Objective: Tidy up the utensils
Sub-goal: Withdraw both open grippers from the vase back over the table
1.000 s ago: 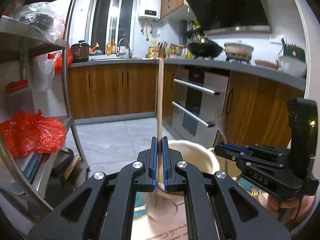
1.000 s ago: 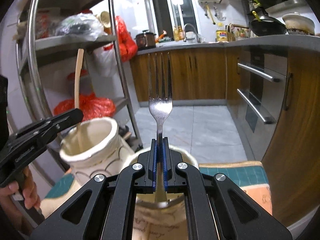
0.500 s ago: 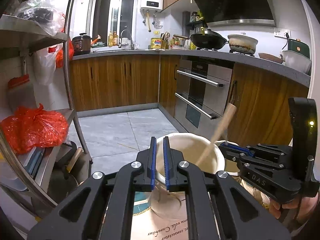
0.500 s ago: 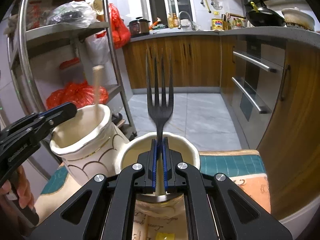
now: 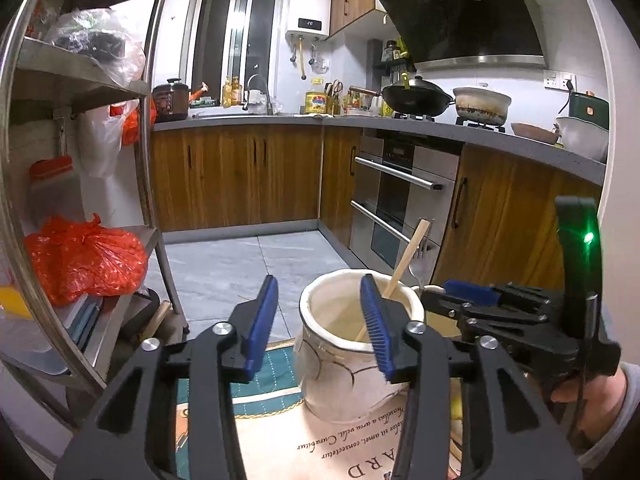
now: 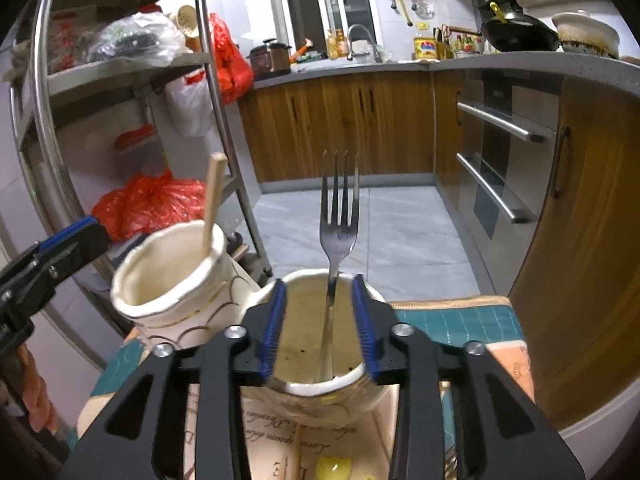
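In the left wrist view my left gripper (image 5: pixel 320 324) is opening, with nothing between its blue pads. Just ahead stands a cream vase (image 5: pixel 352 364) with a wooden stick (image 5: pixel 404 260) leaning to the right inside it. My right gripper (image 5: pixel 480 308) shows beyond the vase. In the right wrist view my right gripper (image 6: pixel 319 330) is also opening over a cream cup (image 6: pixel 320 386). A metal fork (image 6: pixel 338 232) stands tines up in that cup, between the pads and untouched by them. To the left are the vase (image 6: pixel 172 288), the stick (image 6: pixel 212 204) and my left gripper (image 6: pixel 52 256).
Both vessels stand on a printed cloth with a teal border (image 6: pixel 452 320) at the table's far edge. A steel shelf rack (image 5: pixel 156 240) with a red bag (image 5: pixel 84 256) stands close on the left. Wooden cabinets and an oven (image 5: pixel 400 200) lie across the floor. A small yellow object (image 6: pixel 332 468) lies near.
Both grippers went from shut to open. The stick left the left gripper, dropped into the vase and leans right. The fork left the right gripper and stands free in the cup.
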The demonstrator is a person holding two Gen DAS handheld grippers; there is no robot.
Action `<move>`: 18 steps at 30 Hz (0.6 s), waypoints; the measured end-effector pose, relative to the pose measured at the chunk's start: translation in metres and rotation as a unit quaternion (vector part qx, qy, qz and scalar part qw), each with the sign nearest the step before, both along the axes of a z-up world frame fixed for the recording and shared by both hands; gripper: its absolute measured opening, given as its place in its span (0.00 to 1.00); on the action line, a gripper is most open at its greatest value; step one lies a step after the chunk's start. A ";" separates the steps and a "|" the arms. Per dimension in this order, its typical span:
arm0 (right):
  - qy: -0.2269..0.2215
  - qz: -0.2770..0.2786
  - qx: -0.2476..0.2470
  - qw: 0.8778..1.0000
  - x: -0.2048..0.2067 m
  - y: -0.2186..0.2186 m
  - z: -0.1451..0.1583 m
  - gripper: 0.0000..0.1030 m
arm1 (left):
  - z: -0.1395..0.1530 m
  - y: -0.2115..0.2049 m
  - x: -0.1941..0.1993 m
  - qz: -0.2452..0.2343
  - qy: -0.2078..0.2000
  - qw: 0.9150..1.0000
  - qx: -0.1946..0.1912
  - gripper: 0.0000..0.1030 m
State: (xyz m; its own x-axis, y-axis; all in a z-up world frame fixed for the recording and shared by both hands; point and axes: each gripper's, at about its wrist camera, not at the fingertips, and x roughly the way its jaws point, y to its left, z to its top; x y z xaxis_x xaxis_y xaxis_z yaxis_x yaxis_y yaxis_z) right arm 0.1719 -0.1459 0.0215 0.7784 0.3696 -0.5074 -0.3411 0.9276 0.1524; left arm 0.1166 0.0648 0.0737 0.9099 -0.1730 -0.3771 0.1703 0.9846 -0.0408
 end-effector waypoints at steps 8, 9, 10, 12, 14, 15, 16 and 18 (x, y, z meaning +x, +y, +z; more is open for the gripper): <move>-0.039 -0.001 0.037 0.999 -0.041 -0.026 0.025 0.89 | 0.007 -0.001 -0.030 0.007 -0.015 1.000 0.005 0.82; -0.044 0.000 0.039 0.998 -0.046 -0.030 0.028 0.90 | 0.007 -0.001 -0.035 0.007 -0.017 1.000 0.002 0.86; -0.052 0.001 0.041 0.998 -0.054 -0.034 0.032 0.91 | 0.008 0.000 -0.039 0.007 -0.019 1.000 0.000 0.87; -0.065 -0.003 0.039 0.997 -0.064 -0.039 0.037 0.94 | 0.008 0.000 -0.048 0.010 -0.022 1.000 -0.004 0.93; -0.078 -0.003 0.037 0.996 -0.075 -0.043 0.041 0.95 | 0.008 0.001 -0.056 0.012 -0.022 1.000 -0.008 0.94; -0.083 -0.004 0.035 0.996 -0.080 -0.045 0.042 0.95 | 0.009 0.001 -0.059 0.013 -0.022 1.000 -0.009 0.94; -0.086 -0.006 0.032 0.996 -0.086 -0.047 0.042 0.95 | 0.009 0.001 -0.063 0.013 -0.022 1.000 -0.011 0.94; -0.090 -0.010 0.031 0.995 -0.098 -0.051 0.041 0.95 | 0.008 0.002 -0.070 0.011 -0.021 1.000 -0.015 0.94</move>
